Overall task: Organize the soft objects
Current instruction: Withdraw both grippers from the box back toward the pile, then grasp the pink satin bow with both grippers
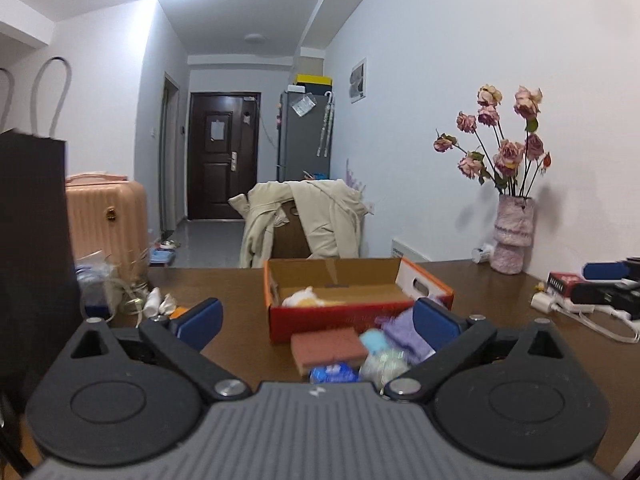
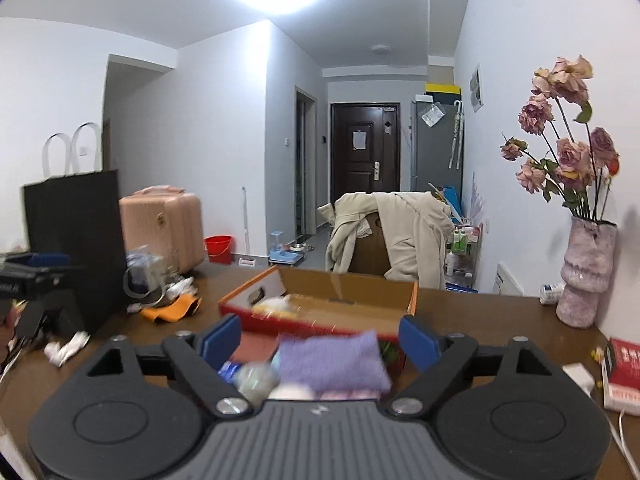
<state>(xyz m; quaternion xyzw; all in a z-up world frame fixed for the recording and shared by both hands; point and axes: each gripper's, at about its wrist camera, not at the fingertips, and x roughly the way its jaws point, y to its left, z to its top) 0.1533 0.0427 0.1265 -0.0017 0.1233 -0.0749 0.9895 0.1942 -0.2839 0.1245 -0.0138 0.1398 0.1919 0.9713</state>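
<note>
Evidently both the left gripper [image 1: 316,320] and right gripper [image 2: 320,338] hang spread and empty just near of the soft pile, purple cloth [image 2: 332,360] uppermost, heaped against the open cardboard box [image 1: 336,280] so each transfer stays short.

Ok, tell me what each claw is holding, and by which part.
Nothing. The left claw and right claw are both open, above the purple towel without gripping it.

Each handheld tool, left tool [image 1: 316,322] and right tool [image 2: 320,340], pairs a ribbed grey housing bearing a small white logo with matte black linkage arms, silver pivot screws, round black discs and blue rubber finger pads [image 1: 200,320].
</note>
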